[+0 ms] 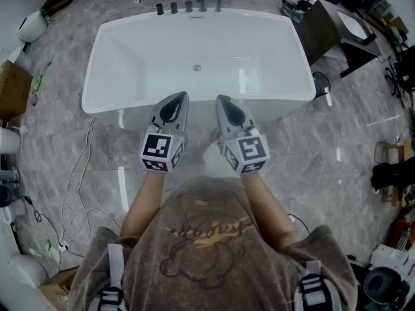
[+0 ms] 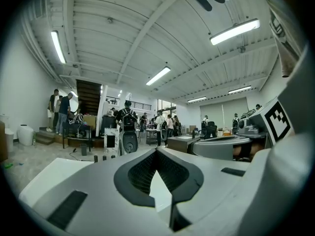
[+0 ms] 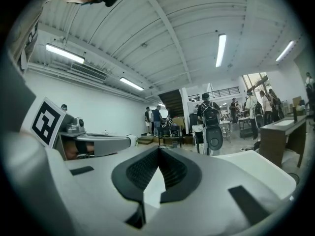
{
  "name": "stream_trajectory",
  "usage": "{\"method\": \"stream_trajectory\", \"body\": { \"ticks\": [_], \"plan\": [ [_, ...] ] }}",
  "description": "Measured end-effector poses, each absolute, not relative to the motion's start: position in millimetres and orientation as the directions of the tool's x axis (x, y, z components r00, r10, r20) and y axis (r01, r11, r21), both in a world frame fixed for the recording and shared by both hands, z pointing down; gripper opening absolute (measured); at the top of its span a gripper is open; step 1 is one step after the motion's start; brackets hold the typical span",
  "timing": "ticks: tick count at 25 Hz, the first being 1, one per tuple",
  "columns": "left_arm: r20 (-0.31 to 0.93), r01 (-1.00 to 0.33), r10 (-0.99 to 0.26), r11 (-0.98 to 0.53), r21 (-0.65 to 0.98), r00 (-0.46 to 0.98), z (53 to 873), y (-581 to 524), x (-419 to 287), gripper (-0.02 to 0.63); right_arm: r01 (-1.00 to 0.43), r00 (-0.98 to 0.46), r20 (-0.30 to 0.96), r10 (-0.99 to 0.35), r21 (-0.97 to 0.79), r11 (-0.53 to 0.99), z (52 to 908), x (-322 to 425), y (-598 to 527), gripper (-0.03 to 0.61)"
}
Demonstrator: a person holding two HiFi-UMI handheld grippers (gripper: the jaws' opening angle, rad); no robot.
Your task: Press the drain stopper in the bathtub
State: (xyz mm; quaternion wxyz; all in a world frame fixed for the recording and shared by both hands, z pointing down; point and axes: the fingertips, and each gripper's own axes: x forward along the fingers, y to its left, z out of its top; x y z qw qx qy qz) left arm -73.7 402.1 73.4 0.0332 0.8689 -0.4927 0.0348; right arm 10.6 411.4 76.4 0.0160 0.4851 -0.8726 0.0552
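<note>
Closest to me is my own brown shirt (image 1: 207, 238), with a curly script printed across a cartoon figure; I can't read the lettering from this angle. Just past it I hold both tools level, side by side and slightly apart. The left gripper (image 1: 182, 98) has its jaws brought together at the tips with nothing between them, and the right gripper (image 1: 221, 100) is the same, tips meeting on empty air. Each carries a marker cube (image 1: 162, 151) showing only black-and-white square patterns, no words. Both tips hang above the near rim of the white bathtub (image 1: 97, 44), which looks dry and empty. The drain stopper (image 1: 196, 68) is the small round metal disc in the middle of the tub floor, nearer the far wall, well apart from either tool. I think closed jaws suit the press: I would pick one gripper, lean in over the rim, bring its joined tips straight down onto the disc's centre and push squarely, since an off-centre push could slide off the metal. Beyond the tub stands a row of dark taps (image 1: 188, 7) on the grey marble floor (image 1: 350, 135). I see no brand on the tub or fittings.
</note>
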Motion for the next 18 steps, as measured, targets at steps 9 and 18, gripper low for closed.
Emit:
{"method": "stream_trajectory", "body": {
  "ticks": [9, 18],
  "plan": [
    [0.106, -0.86, -0.854, -0.509, 0.037, 0.51, 73.1, 333.5, -57.6, 0.003, -0.841, -0.541, 0.103, -0.835, -0.09, 0.534, 78.3, 19.9, 341.7, -0.002],
    [0.133, -0.865, -0.855, -0.5, 0.043, 0.501, 75.3, 256.1, -38.4, 0.003, -0.826, -0.563, 0.114, -0.819, -0.119, 0.551, 84.7, 33.1, 265.9, -0.003]
  ]
}}
